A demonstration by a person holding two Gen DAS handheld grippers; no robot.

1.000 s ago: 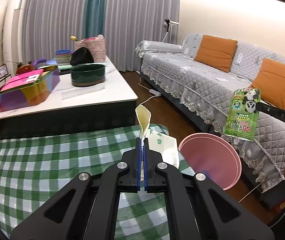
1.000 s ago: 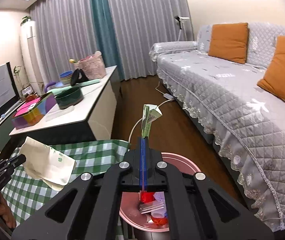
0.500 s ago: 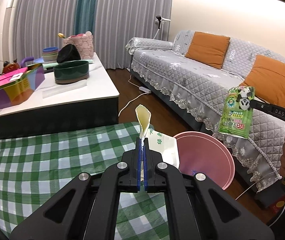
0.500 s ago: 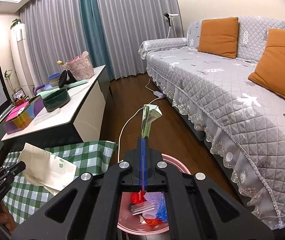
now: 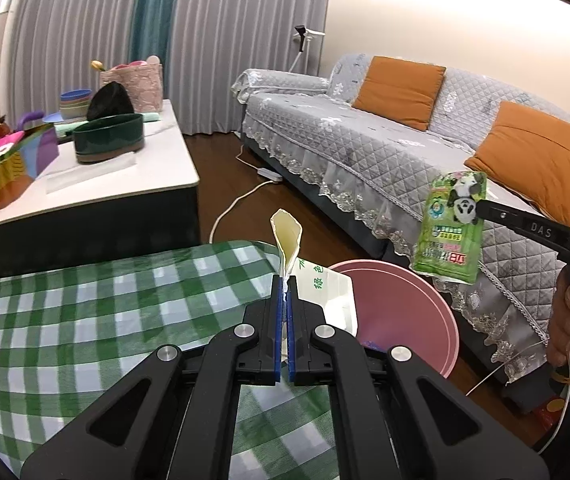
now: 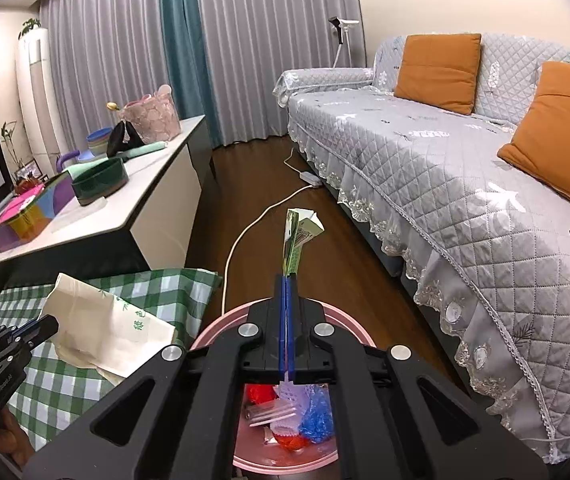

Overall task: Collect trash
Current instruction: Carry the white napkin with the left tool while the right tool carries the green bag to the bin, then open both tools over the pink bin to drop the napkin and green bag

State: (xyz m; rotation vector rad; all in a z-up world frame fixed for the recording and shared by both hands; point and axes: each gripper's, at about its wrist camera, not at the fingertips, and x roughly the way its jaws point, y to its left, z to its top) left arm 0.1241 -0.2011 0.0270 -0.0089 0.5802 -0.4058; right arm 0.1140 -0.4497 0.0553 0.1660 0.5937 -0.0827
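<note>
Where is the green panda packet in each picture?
Left wrist: the panda packet hangs at the right, over the pink bin, pinched by the right gripper.
Right wrist: seen edge-on at the centre, sticking up from the jaws.
Shared landmark: the pink bin.

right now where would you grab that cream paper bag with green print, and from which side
The cream paper bag is best taken by a thin edge, where its layers lie flat together. The left gripper is shut on one, coming from the tablecloth side, and the bag hangs limp toward the pink bin. Its wide, floppy body would probably crumple or slip.
</note>
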